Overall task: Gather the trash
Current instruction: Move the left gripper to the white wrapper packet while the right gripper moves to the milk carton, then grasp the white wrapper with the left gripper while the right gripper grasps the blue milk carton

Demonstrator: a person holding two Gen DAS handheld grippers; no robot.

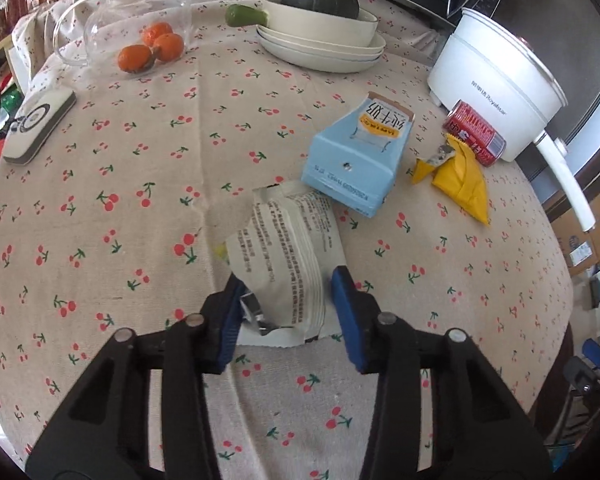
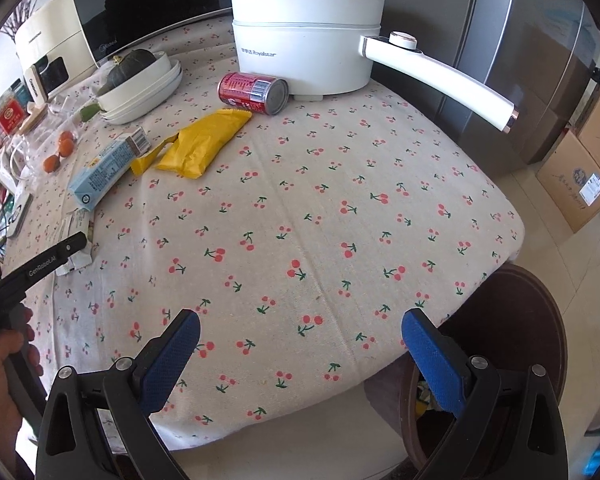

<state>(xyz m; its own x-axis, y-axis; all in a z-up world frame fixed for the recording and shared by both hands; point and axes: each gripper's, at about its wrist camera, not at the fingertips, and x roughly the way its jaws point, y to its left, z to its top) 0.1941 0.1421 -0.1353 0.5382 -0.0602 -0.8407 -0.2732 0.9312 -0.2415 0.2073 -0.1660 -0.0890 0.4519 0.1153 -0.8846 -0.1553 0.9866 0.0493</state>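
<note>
The left tongs [image 1: 290,304] pinched a white wrapper [image 1: 284,256] at lower centre of the bench [image 1: 120,200]; the right tongs [image 2: 300,344] gaped wide, empty, above its edge.

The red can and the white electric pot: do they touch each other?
Cannot tell. In the right wrist view the red can lies right beside the white electric pot, but no clear contact or gap shows; the left wrist view does not settle it.

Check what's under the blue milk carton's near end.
The milk carton lies with its near end on the white wrapper's torn far edge. Beneath both is the tablecloth. How far the wrapper reaches under the carton is hidden.
</note>
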